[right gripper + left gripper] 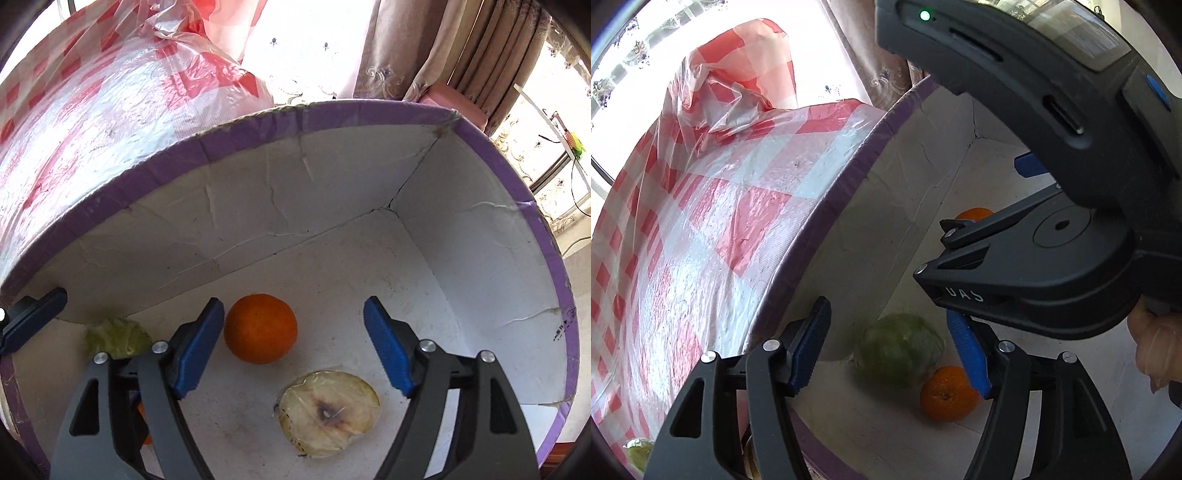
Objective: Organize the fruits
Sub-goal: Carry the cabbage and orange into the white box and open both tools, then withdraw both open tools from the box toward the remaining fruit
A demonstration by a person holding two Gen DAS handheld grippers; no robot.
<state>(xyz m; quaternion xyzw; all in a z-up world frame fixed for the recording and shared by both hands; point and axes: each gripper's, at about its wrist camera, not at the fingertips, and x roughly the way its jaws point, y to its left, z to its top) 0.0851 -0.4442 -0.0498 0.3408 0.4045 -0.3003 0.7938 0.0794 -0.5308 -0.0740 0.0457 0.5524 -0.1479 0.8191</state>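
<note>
The right gripper's black body (1052, 236) is hiding most of the far orange (973, 213). A blue finger (969, 354) is covering part of the near orange (943, 393).

A cardboard box (480, 258) with a purple rim and a cracked white lining carries the fruit. On its floor an orange (260, 328) is seen near the middle. A pale halved fruit wrapped in film (328, 413), cut face up, is laid just beside it toward the near edge. A green fruit (117, 338) is set against the left wall, with a second orange (946, 393) touching it.
</note>
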